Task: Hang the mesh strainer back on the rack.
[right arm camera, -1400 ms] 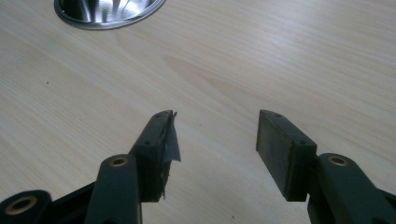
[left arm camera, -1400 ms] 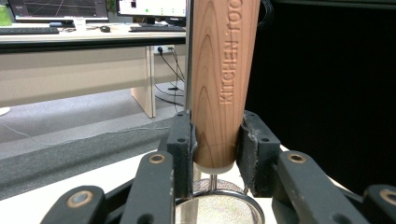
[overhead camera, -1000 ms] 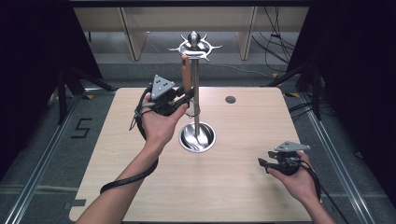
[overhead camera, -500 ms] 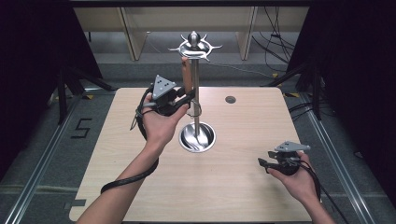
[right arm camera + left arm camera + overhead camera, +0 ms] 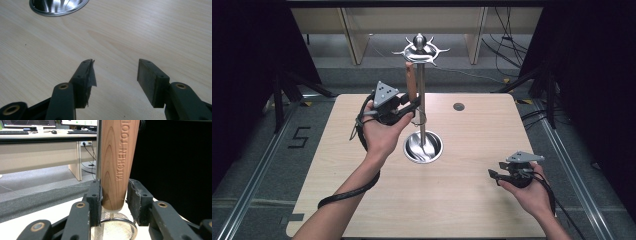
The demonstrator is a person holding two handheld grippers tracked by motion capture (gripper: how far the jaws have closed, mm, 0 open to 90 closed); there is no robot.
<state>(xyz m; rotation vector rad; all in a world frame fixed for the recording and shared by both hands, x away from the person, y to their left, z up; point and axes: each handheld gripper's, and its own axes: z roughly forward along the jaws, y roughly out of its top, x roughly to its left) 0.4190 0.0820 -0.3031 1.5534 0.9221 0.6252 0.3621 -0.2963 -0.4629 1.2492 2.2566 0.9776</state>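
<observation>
Left gripper point(image 5: 409, 106) raised at the metal stand point(image 5: 421, 100) in mid-table, as the high view shows. A strainer with a wooden handle point(image 5: 115, 165) hangs from one prong of the stand's crown point(image 5: 420, 50). The handle's long axis is upright, running beside the stand's pole. In the left gripper view the handle's lower end stands between the jaws: the left pad lies against the wood or nearly so, and a clear gap separates the right pad from it. The jaws have just been opening, so the handle is judged released and hanging on its own from the prong. The mesh bowl point(image 5: 115, 228) of the strainer shows below the jaws, above the stand's round base point(image 5: 423, 147).

Right gripper point(image 5: 493, 172), held low over the table point(image 5: 472, 200) toward its near right, well apart from the stand. Its jaws stand wide apart with nothing between them.

The handle lies straight ahead of the left gripper, so a clean withdrawal appears to call for a level pull back along the jaws' own line, away from the pole, without nudging the handle sideways. The left hand point(image 5: 379, 135) is by far the nearer to the strainer.
</observation>
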